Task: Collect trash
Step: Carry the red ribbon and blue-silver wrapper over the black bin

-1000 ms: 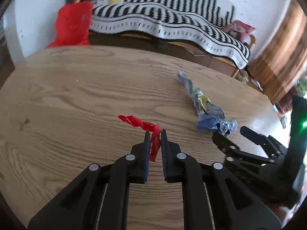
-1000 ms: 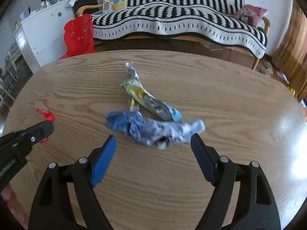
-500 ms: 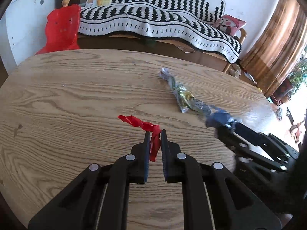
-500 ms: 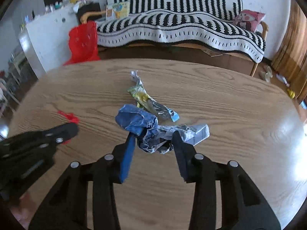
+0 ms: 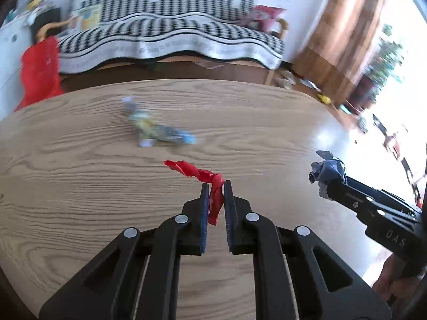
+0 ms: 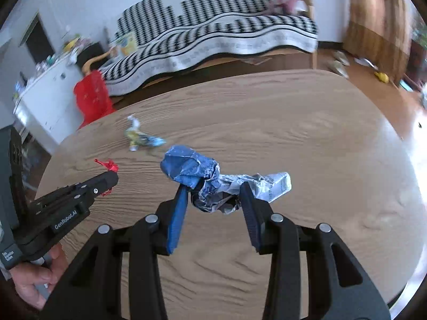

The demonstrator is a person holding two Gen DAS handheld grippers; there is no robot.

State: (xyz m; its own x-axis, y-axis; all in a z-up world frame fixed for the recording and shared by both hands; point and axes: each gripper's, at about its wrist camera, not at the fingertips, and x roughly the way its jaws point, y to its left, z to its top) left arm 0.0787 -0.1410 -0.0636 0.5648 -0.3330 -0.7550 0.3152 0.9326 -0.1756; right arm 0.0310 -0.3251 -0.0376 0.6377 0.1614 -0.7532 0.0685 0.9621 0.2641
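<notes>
Grippers clamped: left gripper [image 5: 214, 186] on red wrapper [image 5: 197, 173] trailing forward-left, right gripper [image 6: 213, 186] across crosswise blue wrapper [image 6: 210, 178].

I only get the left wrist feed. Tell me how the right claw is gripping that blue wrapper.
Observer: The right claw is shut on the blue wrapper, with both pads pressing into its crumpled middle.
Operator: Report any loose ends.
Observer: A white printed end sticks out sideways beyond one finger, unclamped.
</notes>
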